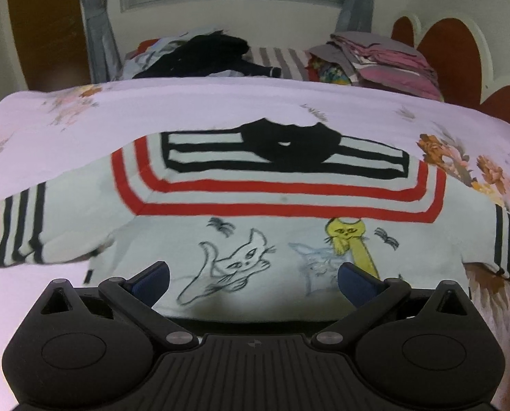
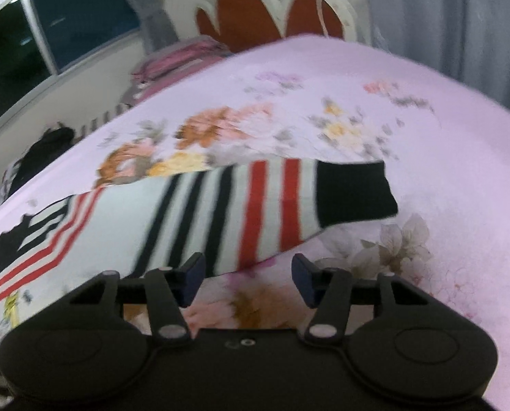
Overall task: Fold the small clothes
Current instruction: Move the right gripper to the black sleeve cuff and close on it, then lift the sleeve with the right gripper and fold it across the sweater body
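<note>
A small white sweater (image 1: 255, 233) lies spread flat on the bed, collar away from me, with red and black stripes across the chest and drawn cats on the front. My left gripper (image 1: 253, 279) is open and empty, just above the sweater's lower front. In the right wrist view the sweater's right sleeve (image 2: 255, 202) stretches out to the right, ending in a black cuff (image 2: 354, 191). My right gripper (image 2: 248, 279) is open and empty, just in front of the sleeve's near edge; its left finger (image 2: 193, 277) overlaps that edge.
The bed has a pink floral sheet (image 1: 152, 113). A heap of dark clothes (image 1: 213, 54) and a stack of folded pink and grey clothes (image 1: 385, 61) lie beyond the sheet's far edge. A headboard (image 1: 453, 54) stands at the right, a window behind.
</note>
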`<state>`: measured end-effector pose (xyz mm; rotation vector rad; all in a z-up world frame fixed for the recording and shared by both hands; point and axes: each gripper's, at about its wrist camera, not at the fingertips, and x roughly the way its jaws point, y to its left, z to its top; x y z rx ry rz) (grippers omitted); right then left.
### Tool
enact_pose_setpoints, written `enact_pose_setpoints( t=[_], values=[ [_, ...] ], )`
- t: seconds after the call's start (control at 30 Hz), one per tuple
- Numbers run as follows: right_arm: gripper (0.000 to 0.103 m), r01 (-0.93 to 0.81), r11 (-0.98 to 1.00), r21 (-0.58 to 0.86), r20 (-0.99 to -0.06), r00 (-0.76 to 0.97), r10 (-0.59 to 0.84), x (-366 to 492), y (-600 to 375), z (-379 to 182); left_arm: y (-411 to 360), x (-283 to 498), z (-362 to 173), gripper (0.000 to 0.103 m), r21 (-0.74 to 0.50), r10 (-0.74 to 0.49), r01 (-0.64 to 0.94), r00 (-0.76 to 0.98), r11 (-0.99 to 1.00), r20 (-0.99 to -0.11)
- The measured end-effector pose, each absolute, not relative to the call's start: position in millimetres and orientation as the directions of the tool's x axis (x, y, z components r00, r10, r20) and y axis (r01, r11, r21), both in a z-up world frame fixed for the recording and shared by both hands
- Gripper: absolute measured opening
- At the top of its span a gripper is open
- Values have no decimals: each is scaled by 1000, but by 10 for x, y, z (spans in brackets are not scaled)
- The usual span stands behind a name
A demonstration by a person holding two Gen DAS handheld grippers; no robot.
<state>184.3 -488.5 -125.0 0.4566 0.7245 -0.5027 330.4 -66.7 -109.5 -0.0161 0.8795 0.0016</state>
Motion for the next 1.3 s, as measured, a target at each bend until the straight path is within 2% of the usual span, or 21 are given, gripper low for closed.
enact_pose_setpoints(
  t=[0.23,0.4,0.43,0.5,0.57,0.73,0.87,1.0,1.13,1.3],
  values=[
    [49,634,718,287,-743,620,-251,1964,-5241,-1522,-792,3395,-1109,103,21,0,25,644,999,-765],
    [44,658,682,321,-715,640,-281,2090,-5398,-1615,-751,3433,-1136,103,-6,-29,40,626,999,-780],
    [42,662,682,311,-711,638,-295,2123,-5411,-1620,-748,3436,-1142,103,-3,-23,33,626,999,-779],
    [27,676,671,303,-701,636,-324,2155,-5453,-1635,-739,3445,-1150,103,11,-5,22,627,1000,-779],
    [20,678,656,333,-690,649,-321,2142,-5506,-1653,-735,3455,-1164,103,26,12,14,627,1000,-779],
    [13,652,664,365,-651,689,-319,2089,-5508,-1568,-701,3496,-1159,103,37,33,-7,624,999,-781],
    [11,581,749,319,-591,739,-323,2188,-5268,-1257,-675,3519,-1102,103,19,24,-15,633,1000,-774],
    [10,462,833,304,-524,811,-259,2401,-4871,-970,-598,3502,-1015,103,-6,13,-28,653,1000,-757],
    [9,304,897,320,-494,862,-116,2723,-4266,-825,-458,3436,-946,103,1,38,-54,689,999,-724],
    [10,138,939,315,-522,851,50,3103,-3461,-924,-197,3403,-924,103,-35,17,-58,717,998,-697]
  ],
)
